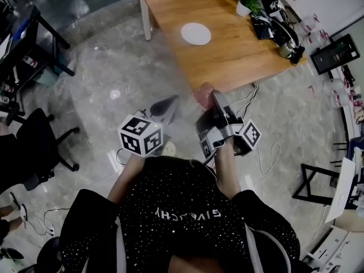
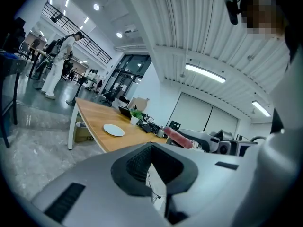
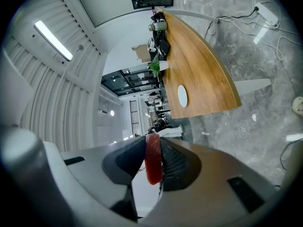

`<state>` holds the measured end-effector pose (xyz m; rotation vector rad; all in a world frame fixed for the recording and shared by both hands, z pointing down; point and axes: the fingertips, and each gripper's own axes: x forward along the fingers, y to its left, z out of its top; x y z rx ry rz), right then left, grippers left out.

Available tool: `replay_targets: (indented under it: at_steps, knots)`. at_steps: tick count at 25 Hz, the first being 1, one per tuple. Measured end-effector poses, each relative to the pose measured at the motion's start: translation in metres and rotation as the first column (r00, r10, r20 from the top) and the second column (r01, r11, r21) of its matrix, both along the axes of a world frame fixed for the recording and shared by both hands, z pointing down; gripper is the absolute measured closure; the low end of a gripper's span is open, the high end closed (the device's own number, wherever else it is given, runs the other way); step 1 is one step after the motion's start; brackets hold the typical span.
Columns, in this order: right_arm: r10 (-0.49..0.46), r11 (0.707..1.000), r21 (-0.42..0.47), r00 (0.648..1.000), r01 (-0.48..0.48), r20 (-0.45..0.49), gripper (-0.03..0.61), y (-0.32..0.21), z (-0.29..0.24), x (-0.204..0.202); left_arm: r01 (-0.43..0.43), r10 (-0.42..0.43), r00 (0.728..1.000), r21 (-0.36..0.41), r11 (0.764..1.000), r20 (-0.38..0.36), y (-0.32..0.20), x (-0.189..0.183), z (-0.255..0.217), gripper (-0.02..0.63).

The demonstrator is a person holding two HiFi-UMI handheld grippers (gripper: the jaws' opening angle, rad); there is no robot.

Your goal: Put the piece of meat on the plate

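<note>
Head view first: a person in a black speckled top holds both tools out over a grey marble floor, short of the wooden table. The right gripper points toward the table's near edge with the pinkish piece of meat sticking out past its tips. The meat is off the table and well apart from the white plate, which sits alone near the middle of the tabletop. The left gripper hangs beside the right one, over the floor, its marker cube toward the person. A small potted plant stands at the table's far end among cables and gear. Left gripper view: its two jaws meet at the tips with nothing between them. Past them, to the right, the red meat shows clamped in the other tool, and the plate lies farther off on the table. A person in white stands far back in the hall. Right gripper view: the jaws are clenched on the meat, a thin red slab standing on edge between the ribbed pads, its top edge reaching the jaw tips and its lower end hanging into the gap behind. The plate is ahead on the table, clear of the jaws.
</note>
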<state>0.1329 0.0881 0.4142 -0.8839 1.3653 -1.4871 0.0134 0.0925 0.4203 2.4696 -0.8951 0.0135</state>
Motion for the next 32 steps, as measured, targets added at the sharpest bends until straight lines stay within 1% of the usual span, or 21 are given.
replay_targets:
  at_steps: [6, 13, 16, 19, 25, 32]
  knots:
    - [-0.028, 1.000, -0.002, 0.999, 0.028, 0.016, 0.480, -0.015, 0.003, -0.003, 0.032, -0.032, 0.999, 0.023, 0.999, 0.008, -0.013, -0.003, -0.003, 0.605]
    - [-0.038, 0.999, 0.034, 0.999, 0.037, 0.017, 0.480, -0.024, -0.014, -0.002, 0.062, -0.064, 0.997, 0.050, 0.997, 0.038, -0.023, -0.002, -0.014, 0.604]
    - [-0.038, 0.998, 0.043, 0.999, 0.037, 0.019, 0.480, -0.024, -0.017, -0.001, 0.062, -0.064, 0.997, 0.053, 0.997, 0.037, -0.024, 0.000, -0.017, 0.604]
    - [-0.029, 0.999, 0.029, 0.999, 0.028, 0.029, 0.480, -0.021, -0.013, 0.001, 0.062, -0.064, 0.997, 0.036, 0.997, 0.049, -0.023, 0.001, -0.012, 0.605]
    - [-0.006, 1.000, 0.010, 1.000, 0.006, 0.027, 0.480, -0.018, -0.005, 0.012, 0.032, -0.033, 0.998, 0.026, 0.999, 0.045, -0.025, 0.011, -0.007, 0.604]
    - [0.006, 1.000, -0.009, 0.999, -0.006, 0.031, 0.480, -0.032, 0.002, 0.018, 0.011, -0.011, 0.998, 0.005, 1.000, 0.056, -0.043, 0.020, 0.001, 0.604]
